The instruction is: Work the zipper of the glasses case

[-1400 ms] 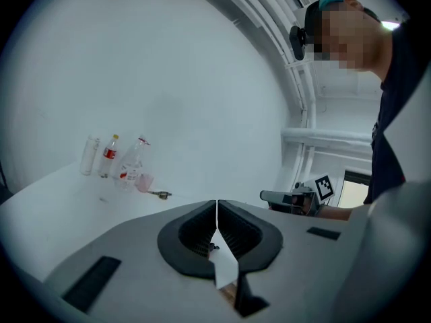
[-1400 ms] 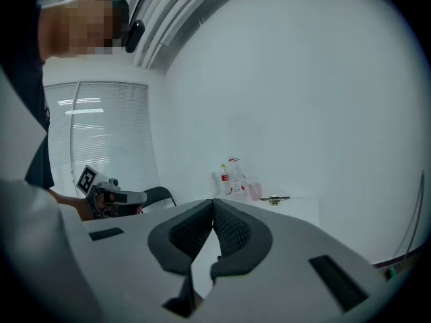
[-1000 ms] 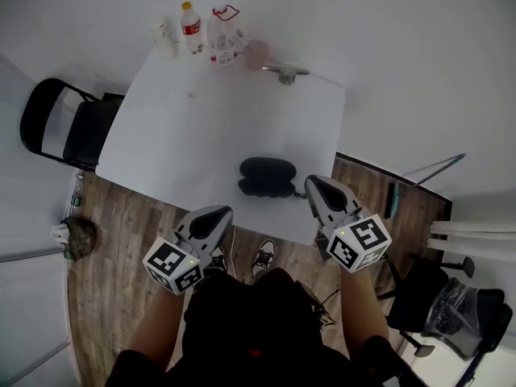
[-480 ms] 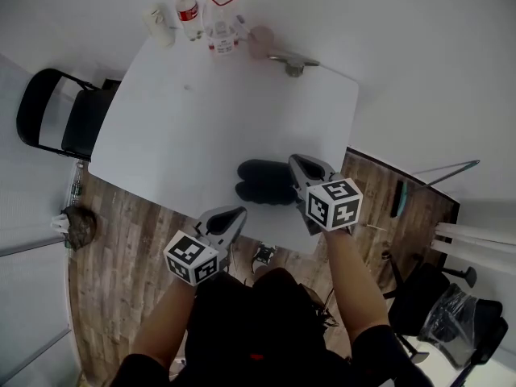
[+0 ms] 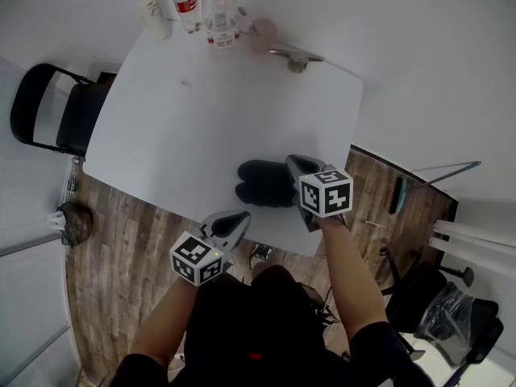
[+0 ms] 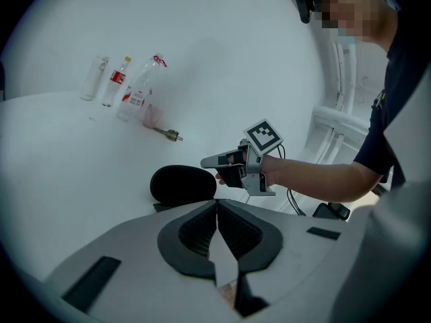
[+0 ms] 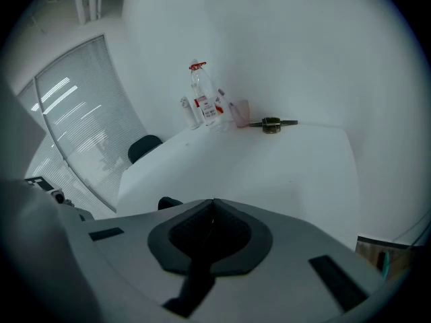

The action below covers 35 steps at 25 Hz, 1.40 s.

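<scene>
My right gripper (image 5: 297, 161) covers the right end of the glasses case (image 5: 260, 182) from above, and on its dark shell the zipper is too small for me to pick out in any view. Looking along that gripper, its own body hides nearly all of the case, only a dark sliver showing to the left, and my left gripper (image 6: 217, 202) cuts off the case's near lower edge. The print on the bottles (image 5: 187, 5) at the far end of the table (image 5: 201, 119) is too small to read.
</scene>
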{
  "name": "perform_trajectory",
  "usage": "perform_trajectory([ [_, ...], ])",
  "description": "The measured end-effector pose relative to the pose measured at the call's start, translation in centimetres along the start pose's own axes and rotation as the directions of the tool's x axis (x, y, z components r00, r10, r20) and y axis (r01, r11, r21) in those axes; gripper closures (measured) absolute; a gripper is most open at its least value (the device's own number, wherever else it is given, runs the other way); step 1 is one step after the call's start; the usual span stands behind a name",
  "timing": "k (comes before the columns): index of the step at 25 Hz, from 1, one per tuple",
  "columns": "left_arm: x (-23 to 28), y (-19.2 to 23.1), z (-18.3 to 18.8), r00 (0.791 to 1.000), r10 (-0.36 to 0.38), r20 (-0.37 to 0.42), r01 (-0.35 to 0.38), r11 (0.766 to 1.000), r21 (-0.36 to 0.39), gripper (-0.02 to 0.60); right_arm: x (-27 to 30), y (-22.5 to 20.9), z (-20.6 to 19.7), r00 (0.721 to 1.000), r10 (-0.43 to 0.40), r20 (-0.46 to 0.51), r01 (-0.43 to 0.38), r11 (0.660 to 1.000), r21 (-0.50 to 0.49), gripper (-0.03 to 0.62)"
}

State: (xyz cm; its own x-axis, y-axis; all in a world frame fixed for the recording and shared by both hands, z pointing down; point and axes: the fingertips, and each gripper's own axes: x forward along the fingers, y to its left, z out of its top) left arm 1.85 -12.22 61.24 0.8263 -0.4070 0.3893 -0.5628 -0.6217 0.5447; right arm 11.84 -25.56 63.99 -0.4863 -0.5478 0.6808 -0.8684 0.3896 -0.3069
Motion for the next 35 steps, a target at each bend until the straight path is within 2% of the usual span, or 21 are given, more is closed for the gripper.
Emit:
perform_trajectory([
  [11, 2.0, 1.6, -2.0, 0.999, 0.007, -0.046, -0.008, 1.000, -0.022, 0.555, -0.6, 1.7, -2.0, 0.999, 0.039, -0.027, -0.039, 0.999, -0.009, 0.576],
  [17, 2.2, 1.7, -2.0, 0.999, -0.009, -0.051, 0.009, 1.000, -0.015, 0.555, -1.4, 1.4, -0.4, 0.999, 0.020, 0.049, -0.016, 0.996, -0.092, 0.574],
  [19, 2.3, 1.7, -2.0, 0.998, -0.013, -0.056, 0.012, 1.000, -0.013, 0.555, -1.3, 2.2, -0.2, 0.998, 0.059, 0.037, -0.053, 0.987, -0.154, 0.549],
  [20, 2.4, 1.8, -1.9, 0.998, -0.015, -0.056, 0.014, 1.000, -0.013, 0.555, -1.1, 2.8, -0.4, 0.996, 0.085, 0.013, -0.080, 0.977, -0.197, 0.449],
  [21, 2.5, 1.8, -1.8, 0.998, -0.017, -0.057, 0.016, 1.000, -0.012, 0.555, -0.9, 3.3, -0.8, 0.995, 0.099, -0.019, -0.100, 0.965, -0.242, 0.402],
  [24, 2.8, 1.7, -1.4, 0.998, -0.027, -0.054, 0.026, 1.000, -0.008, 0.555, -0.3, 3.8, -2.4, 0.990, 0.095, -0.102, -0.123, 0.936, -0.330, 0.402],
  [30, 3.0, 1.9, -0.3, 0.999, -0.033, -0.038, 0.033, 0.999, 0.004, 0.555, -1.2, 5.7, -2.9, 0.963, 0.236, -0.131, -0.259, 0.945, -0.200, 0.408],
  [32, 3.1, 2.3, 0.1, 0.999, -0.031, -0.031, 0.031, 1.000, 0.002, 0.555, -1.8, 6.5, -3.1, 0.946, 0.293, -0.142, -0.315, 0.934, -0.172, 0.408],
  [35, 3.2, 2.7, 0.6, 0.999, -0.032, -0.020, 0.032, 0.999, -0.003, 0.555, -2.4, 7.5, -3.6, 0.926, 0.334, -0.175, -0.367, 0.906, -0.212, 0.391],
])
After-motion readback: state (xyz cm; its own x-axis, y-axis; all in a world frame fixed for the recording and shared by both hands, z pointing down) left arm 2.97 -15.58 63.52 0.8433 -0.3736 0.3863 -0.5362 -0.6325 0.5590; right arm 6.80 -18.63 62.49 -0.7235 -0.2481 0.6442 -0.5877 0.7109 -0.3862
